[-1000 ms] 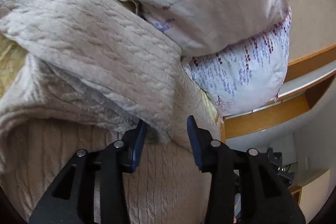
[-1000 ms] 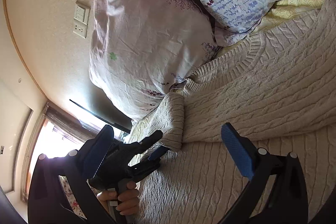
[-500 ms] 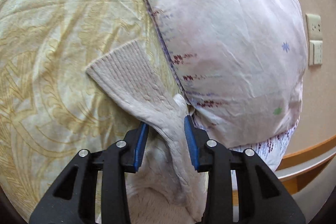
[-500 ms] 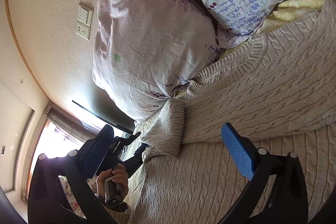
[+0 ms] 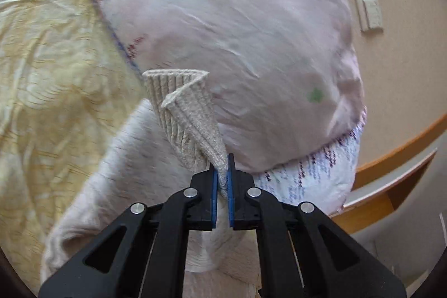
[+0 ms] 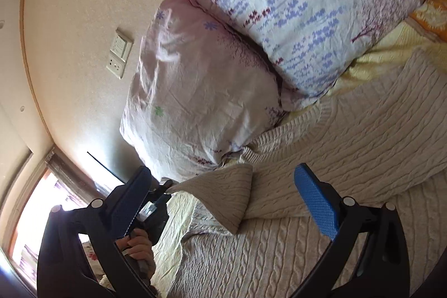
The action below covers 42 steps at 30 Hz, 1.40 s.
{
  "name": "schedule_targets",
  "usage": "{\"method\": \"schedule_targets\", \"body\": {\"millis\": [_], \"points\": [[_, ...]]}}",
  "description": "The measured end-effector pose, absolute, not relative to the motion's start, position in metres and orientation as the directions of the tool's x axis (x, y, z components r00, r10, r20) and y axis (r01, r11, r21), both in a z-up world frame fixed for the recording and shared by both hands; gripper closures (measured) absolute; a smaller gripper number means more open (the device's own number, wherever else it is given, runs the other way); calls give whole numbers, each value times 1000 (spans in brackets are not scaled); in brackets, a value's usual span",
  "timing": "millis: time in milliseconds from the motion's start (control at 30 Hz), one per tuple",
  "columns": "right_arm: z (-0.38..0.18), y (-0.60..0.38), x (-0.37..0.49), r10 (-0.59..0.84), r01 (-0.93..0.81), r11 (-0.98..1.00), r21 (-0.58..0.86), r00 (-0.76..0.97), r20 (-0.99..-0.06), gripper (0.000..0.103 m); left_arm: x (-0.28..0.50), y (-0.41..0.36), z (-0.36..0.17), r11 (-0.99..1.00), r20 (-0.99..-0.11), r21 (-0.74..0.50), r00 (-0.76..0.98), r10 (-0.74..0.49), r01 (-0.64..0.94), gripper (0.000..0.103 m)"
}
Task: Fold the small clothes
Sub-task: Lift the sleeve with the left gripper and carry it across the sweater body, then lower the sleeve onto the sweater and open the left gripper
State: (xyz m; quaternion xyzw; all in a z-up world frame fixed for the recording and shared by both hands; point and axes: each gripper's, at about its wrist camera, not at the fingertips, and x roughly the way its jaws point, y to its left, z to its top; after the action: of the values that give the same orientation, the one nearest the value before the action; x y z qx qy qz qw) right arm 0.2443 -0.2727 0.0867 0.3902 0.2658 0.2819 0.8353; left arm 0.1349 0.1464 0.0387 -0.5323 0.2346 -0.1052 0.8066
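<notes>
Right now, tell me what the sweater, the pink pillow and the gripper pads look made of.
Sweater: beige cable-knit yarn, probably wool or acrylic, with a ribbed cuff.
Pink pillow: thin woven fabric, likely cotton; matte, finely creased.
Pads: blue, dimpled, apparently rubber, on black plastic-looking arms.

You see soft daylight in both views. In the right wrist view the window (image 6: pixel 42 214) at lower left is blown out to white glare. In the left wrist view the pink pillow (image 5: pixel 237 46) and yellow bedsheet (image 5: pixel 50 69) are motion-blurred. Fisheye bending and dark vignetting mark all edges.
</notes>
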Motion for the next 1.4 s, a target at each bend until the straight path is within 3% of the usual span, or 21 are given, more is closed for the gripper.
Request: {"method": "schedule_targets", "body": {"millis": [133, 267, 433, 567, 667, 767, 833, 900, 933, 1000, 1033, 1067, 1100, 1133, 1200, 1267, 1400], "points": [[101, -295, 226, 560, -248, 610, 753, 807, -188, 1, 152, 68, 63, 456, -218, -886, 789, -574, 87, 98], [111, -329, 202, 412, -189, 658, 729, 901, -138, 1, 177, -16, 63, 520, -267, -833, 687, -676, 188, 98], [105, -367, 184, 283, -107, 627, 772, 954, -98, 1, 194, -104, 37, 618, -415, -748, 556, -720, 242, 98], [96, -382, 177, 239, -58, 592, 804, 965, -106, 1, 199, -154, 15, 725, -572, -630, 465, -676, 280, 98], [85, -388, 179, 224, -26, 559, 829, 967, -121, 1, 201, -183, 4, 767, -637, -542, 428, -641, 343, 97], [80, -383, 183, 223, -5, 561, 828, 964, -145, 1, 199, -185, -5, 759, -647, -551, 396, -651, 347, 86], [75, -379, 186, 213, 12, 568, 823, 964, -161, 1, 195, -171, 0, 732, -621, -596, 388, -681, 332, 65], [71, -380, 188, 209, 28, 564, 825, 962, -175, 2, 184, -146, 11, 735, -608, -605, 418, -675, 307, 51], [71, -381, 187, 208, 25, 564, 825, 963, -171, 9, 176, -130, 17, 744, -605, -597, 440, -664, 301, 49], [67, -380, 196, 218, 58, 577, 815, 950, -222, 11, 161, -100, 33, 783, -623, -542, 479, -618, 305, 49], [66, -380, 199, 222, 71, 589, 805, 943, -246, 18, 149, -80, 39, 821, -643, -485, 513, -569, 301, 48], [66, -375, 213, 256, 114, 647, 754, 899, -356, 27, 138, -60, 46, 860, -660, -417, 552, -509, 294, 48], [64, -372, 224, 281, 135, 683, 718, 858, -429, 29, 126, -39, 51, 896, -671, -343, 594, -444, 283, 48], [64, -372, 224, 283, 137, 685, 716, 855, -434, 34, 117, -18, 56, 928, -676, -264, 635, -373, 264, 47], [51, -365, 253, 326, 171, 768, 617, 724, -607, 38, 102, 24, 61, 973, -684, -117, 695, -223, 197, 42], [40, -367, 265, 342, 180, 793, 582, 659, -670, 46, 95, 59, 63, 989, -702, -29, 702, -122, 144, 37], [26, -362, 285, 319, 183, 845, 502, 579, -750, 46, 87, 96, 48, 995, -740, 28, 671, -45, 97, 37]]}}
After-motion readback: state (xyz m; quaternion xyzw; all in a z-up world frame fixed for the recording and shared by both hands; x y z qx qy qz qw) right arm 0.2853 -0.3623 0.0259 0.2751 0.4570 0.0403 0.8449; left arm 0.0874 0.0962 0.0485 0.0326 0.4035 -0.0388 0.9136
